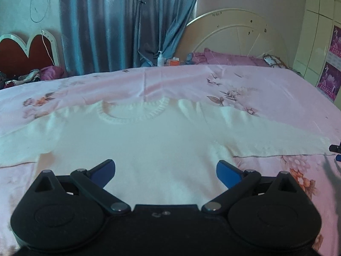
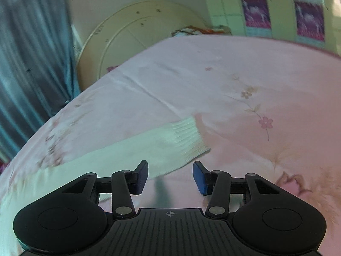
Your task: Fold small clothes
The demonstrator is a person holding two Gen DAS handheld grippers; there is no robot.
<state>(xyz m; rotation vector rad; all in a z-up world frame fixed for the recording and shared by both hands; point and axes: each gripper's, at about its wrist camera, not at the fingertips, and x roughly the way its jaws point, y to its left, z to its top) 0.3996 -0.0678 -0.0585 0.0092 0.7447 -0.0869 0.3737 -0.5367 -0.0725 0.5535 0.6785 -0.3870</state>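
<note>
White sweater [image 1: 136, 140] lies flat on the pink flowered bedspread [image 1: 266, 85], collar [image 1: 132, 112] toward the curtain [image 1: 102, 25], hem toward me, sleeves stretched out sideways so its long axis runs across my left view. My left gripper [image 1: 165, 173] hangs spread wide over the lower body, holding nothing. My right gripper [image 2: 170, 177] stands partly spread, nothing between its fingers, just short of the ribbed cuff [image 2: 189, 136].

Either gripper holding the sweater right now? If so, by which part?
Neither. The left gripper is open over the white sweater body; the right gripper is open near the sleeve cuff, pads empty.
</note>
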